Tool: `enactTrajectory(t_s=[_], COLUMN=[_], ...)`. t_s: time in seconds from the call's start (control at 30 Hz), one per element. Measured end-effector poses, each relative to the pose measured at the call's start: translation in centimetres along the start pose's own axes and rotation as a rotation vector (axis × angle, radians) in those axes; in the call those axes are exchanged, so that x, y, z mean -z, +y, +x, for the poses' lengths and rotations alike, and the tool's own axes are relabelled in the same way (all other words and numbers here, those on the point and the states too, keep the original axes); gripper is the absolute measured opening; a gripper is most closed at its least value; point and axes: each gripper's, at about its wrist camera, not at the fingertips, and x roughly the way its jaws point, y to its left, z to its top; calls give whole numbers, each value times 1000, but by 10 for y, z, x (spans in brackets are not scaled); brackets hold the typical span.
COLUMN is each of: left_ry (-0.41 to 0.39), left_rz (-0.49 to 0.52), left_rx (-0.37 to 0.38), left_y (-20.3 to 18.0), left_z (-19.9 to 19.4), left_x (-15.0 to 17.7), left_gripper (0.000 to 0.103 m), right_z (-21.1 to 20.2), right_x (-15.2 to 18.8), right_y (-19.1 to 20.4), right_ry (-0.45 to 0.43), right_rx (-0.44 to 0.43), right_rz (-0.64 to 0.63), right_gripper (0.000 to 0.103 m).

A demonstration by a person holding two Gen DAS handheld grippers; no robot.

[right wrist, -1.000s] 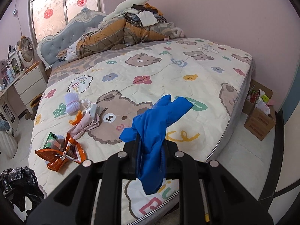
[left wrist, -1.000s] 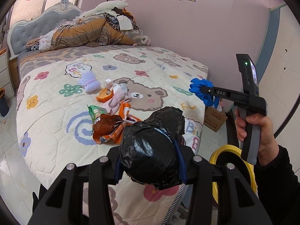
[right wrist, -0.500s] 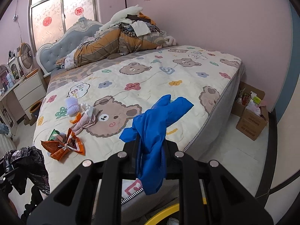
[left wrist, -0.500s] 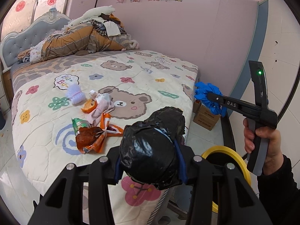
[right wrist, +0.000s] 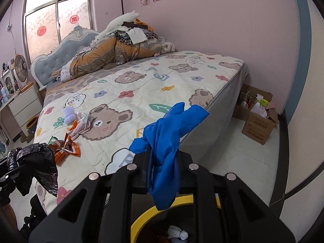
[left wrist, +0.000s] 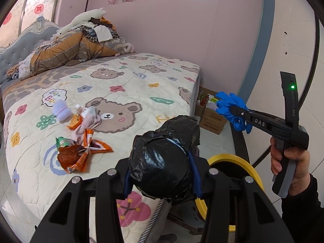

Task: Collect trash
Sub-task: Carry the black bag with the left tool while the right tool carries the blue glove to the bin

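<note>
My left gripper is shut on a crumpled black plastic bag, held past the foot corner of the bed. My right gripper is shut on a blue glove that hangs above the yellow-rimmed trash bin. The bin also shows in the left wrist view, below and right of the black bag. The right gripper with the glove shows there too. Orange snack wrappers, a pink cloth and a white puff lie on the bed quilt.
White scraps lie inside the bin. An open cardboard box with packets stands by the pink wall. A pile of bedding and clothes lies at the headboard. A white nightstand stands far left.
Both grippers have drawn back from the bed toward the bin with their loads. The yellow bin rim has come into the right wrist view, under the glove.
</note>
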Motion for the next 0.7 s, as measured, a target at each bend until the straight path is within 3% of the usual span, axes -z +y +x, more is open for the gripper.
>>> enactTrajectory(t_s=[0.5,0.7], left_ry=[77,144], left_rz=[86,95], left_rx=[77,101], left_y=[-55,-69], left_z=[34,55], left_x=[3,11], left_gripper=[43,43], right_z=[-39,-48], right_x=[34,44], right_y=[-36,-50], right_ry=[12,26], right_rx=[44,61], right_rz=[56,86], right_gripper=[17,17])
